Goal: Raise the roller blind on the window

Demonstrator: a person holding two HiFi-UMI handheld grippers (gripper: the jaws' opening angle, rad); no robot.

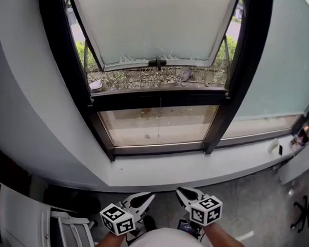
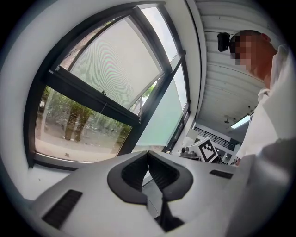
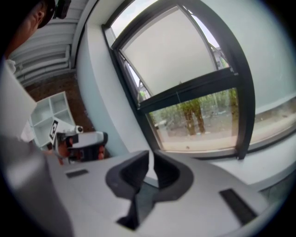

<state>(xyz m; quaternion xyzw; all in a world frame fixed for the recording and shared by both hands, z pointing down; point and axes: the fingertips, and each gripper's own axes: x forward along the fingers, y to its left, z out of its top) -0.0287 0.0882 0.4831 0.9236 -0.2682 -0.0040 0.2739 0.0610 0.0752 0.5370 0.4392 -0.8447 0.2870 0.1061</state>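
Two grippers, left [image 1: 147, 197] and right [image 1: 181, 192], sit side by side below the sill [image 1: 161, 168], each with jaws pressed together on nothing, as I face the window [image 1: 159, 124]; the blind [image 1: 155, 23] covers the upper pane, well apart from both, its lower edge above the dark crossbar [image 1: 158, 98]

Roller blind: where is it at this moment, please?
In the head view the roller blind is at top centre, covering the upper part of the window; its lower edge ends just above the dark crossbar.
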